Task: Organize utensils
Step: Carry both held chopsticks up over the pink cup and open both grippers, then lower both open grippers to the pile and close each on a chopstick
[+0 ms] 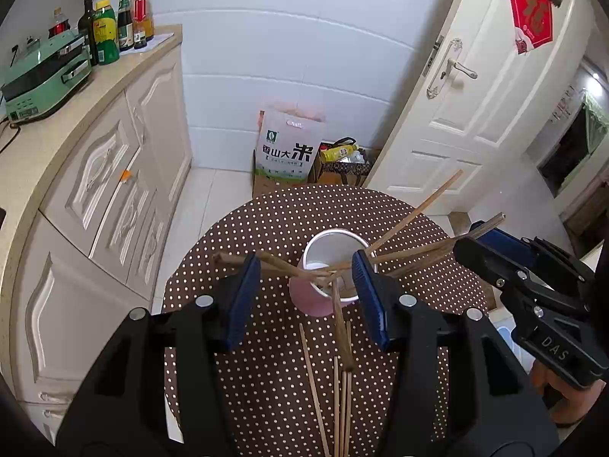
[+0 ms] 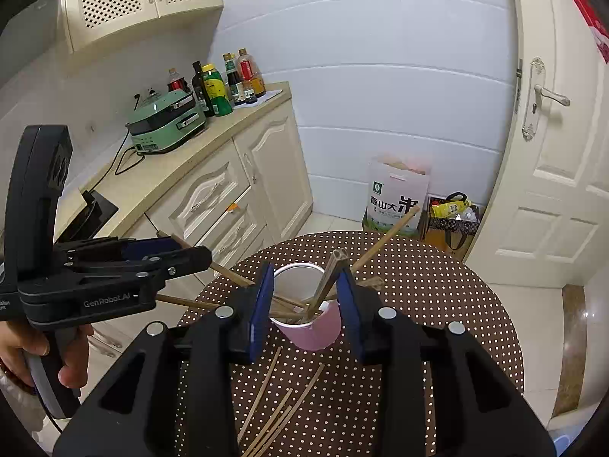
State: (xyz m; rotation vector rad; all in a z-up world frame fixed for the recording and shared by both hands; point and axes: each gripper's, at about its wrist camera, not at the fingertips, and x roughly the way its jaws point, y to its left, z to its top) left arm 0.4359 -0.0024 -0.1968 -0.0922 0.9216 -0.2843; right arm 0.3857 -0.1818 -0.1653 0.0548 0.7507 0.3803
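A pink cup (image 1: 323, 285) stands near the middle of the round polka-dot table (image 1: 266, 381), already bristling with chopsticks that fan out over its rim in several directions. More loose chopsticks (image 1: 335, 388) lie flat on the cloth just in front of the cup, so the job looks partly done: some sticks are in, a handful wait.

The right gripper (image 2: 304, 297) hovers at the cup, its blue pads spread on either side of the mouth. A pale chopstick (image 2: 329, 274) leans between them with its lower end inside the cup; the pads look apart from it, so I'd call this gripper released, the stick just dropped in. From the other side, though, sticks seem to run right up to its tips, so I wouldn't swear to it.

The left gripper (image 1: 304, 289) is also open wide, pointing down and forward at the cup, with dark chopsticks (image 1: 266, 262) crossing in front of its pads but not pinched. The person's left hand (image 2: 57, 354) wraps the handle low at the table's edge.

Next, I'd guess, comes a reach down to the loose sticks: a flat, low pinch on thin wood that may roll or slide on the cloth.
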